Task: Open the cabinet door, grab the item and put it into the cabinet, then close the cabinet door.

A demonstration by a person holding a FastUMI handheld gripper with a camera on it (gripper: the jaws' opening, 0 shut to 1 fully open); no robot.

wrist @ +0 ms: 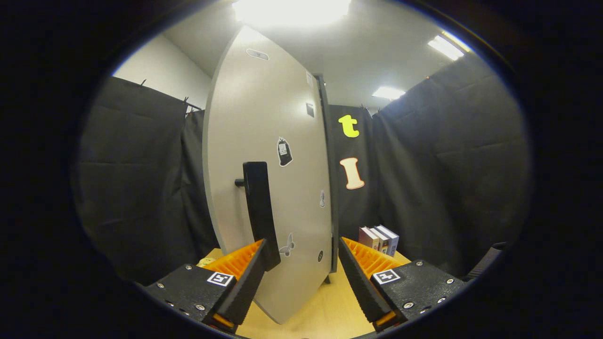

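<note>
A pale grey cabinet door (264, 141) stands upright on the wooden table (325, 310), just ahead of my fingers, swung part way out toward me. A tall black handle (258, 212) is fixed to its face. My gripper (301, 256) is open, its fingers wide apart. The lower end of the handle lies just beside the left finger (240, 268), and the door's lower part sits between the two fingers. Nothing is pressed between them. The door's dark frame edge (330, 188) runs up its right side. The cabinet's inside is hidden.
Three small boxes (379, 238) stand in a row on the table beyond the right finger. A small pale thing (206, 262) lies partly hidden behind the left finger. Black cloth walls close the booth on all sides. A dark strap (485, 261) shows at the far right.
</note>
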